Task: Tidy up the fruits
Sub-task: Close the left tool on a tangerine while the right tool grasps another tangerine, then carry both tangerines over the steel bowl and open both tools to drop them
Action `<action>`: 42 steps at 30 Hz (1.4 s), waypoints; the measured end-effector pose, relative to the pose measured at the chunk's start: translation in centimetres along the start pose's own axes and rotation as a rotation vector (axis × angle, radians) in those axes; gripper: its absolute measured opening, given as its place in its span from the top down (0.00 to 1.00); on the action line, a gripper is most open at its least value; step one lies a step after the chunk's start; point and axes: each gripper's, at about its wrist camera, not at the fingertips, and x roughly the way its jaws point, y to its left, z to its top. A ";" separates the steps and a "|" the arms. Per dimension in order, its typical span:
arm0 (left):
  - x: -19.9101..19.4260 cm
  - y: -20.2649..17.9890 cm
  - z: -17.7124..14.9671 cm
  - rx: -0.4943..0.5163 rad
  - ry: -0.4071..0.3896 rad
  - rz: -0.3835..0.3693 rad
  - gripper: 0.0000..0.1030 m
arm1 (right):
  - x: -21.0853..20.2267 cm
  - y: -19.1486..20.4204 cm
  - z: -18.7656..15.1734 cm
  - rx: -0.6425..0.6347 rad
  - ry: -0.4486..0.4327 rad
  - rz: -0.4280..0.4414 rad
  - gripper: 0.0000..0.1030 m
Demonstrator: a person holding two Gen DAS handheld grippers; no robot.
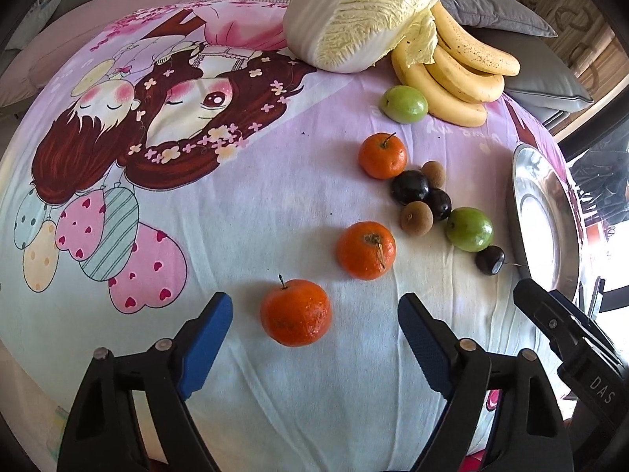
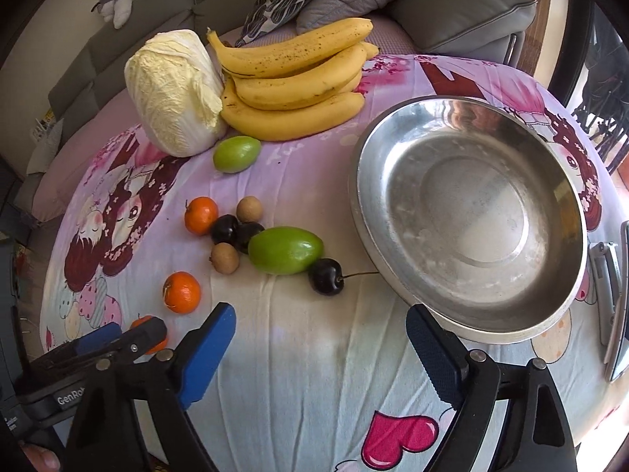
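Observation:
My left gripper [image 1: 314, 314] is open, its blue pads either side of the nearest tangerine [image 1: 295, 312] without touching it. Two more tangerines [image 1: 366, 250] [image 1: 382, 155], dark plums [image 1: 410, 187], brown longans [image 1: 416, 217], green fruits [image 1: 469, 229] [image 1: 403, 104], a cherry [image 1: 490, 260] and bananas [image 1: 452, 70] lie beyond. My right gripper [image 2: 320, 326] is open and empty, just in front of the empty steel bowl [image 2: 471, 212]. The cherry [image 2: 325, 276] and green fruit [image 2: 286, 250] lie ahead to its left. The left gripper [image 2: 118, 338] shows at the right wrist view's lower left.
A napa cabbage [image 1: 354, 15] stands at the back beside the bananas. A cartoon-print cloth [image 1: 196, 216] covers the round table. Grey cushions [image 2: 452, 11] and a sofa lie behind. A metal object [image 2: 617, 295] lies at the table's right edge.

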 end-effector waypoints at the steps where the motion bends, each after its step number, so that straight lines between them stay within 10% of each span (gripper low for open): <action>1: 0.2 0.1 -0.1 -0.005 0.007 -0.001 0.22 | 0.2 0.5 0.1 -0.011 0.006 0.012 0.17; 12: 1.3 1.2 -0.6 -0.043 0.046 -0.032 0.52 | 3.6 5.6 2.0 -0.056 0.117 0.159 0.36; 29: 1.2 2.3 -0.5 -0.050 0.037 -0.053 0.52 | 8.3 10.5 2.1 -0.145 0.247 0.201 0.60; 42: 1.2 1.3 0.5 -0.026 0.007 -0.062 0.60 | 6.6 10.4 2.2 -0.165 0.184 0.208 0.60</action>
